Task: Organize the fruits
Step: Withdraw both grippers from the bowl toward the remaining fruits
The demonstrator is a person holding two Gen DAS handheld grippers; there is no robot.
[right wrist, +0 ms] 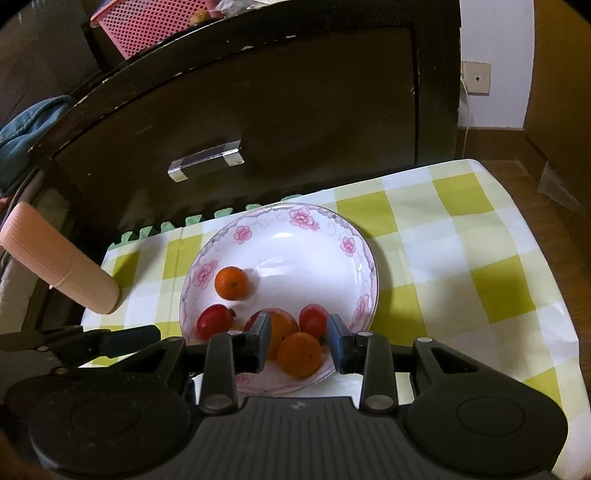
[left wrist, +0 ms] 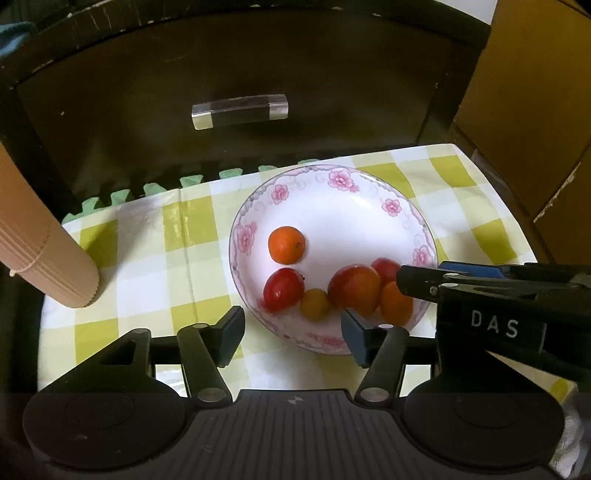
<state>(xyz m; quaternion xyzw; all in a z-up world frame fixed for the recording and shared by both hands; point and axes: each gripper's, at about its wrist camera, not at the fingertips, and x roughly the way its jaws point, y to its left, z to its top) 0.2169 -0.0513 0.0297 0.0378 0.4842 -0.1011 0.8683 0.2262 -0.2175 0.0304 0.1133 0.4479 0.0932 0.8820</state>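
A white bowl with pink flowers (left wrist: 369,192) (right wrist: 295,229) sits on the checked cloth and holds several fruits. An orange (left wrist: 286,244) (right wrist: 231,283) lies apart at the left. Nearer lie a red fruit (left wrist: 282,288) (right wrist: 214,321), a small yellow fruit (left wrist: 315,303), a large red-orange fruit (left wrist: 354,290) (right wrist: 284,325), another red fruit (left wrist: 386,267) (right wrist: 313,320) and a second orange (left wrist: 396,302) (right wrist: 299,354). My left gripper (left wrist: 293,330) is open and empty above the bowl's near rim. My right gripper (right wrist: 298,343) is open around the second orange, not closed on it.
A dark cabinet drawer with a clear handle (left wrist: 239,110) (right wrist: 205,160) stands behind the cloth (left wrist: 129,258) (right wrist: 461,258). A tan ribbed roll (left wrist: 44,254) (right wrist: 62,266) leans at the left. A cardboard box (left wrist: 535,92) is at the right. A pink basket (right wrist: 155,22) sits on the cabinet.
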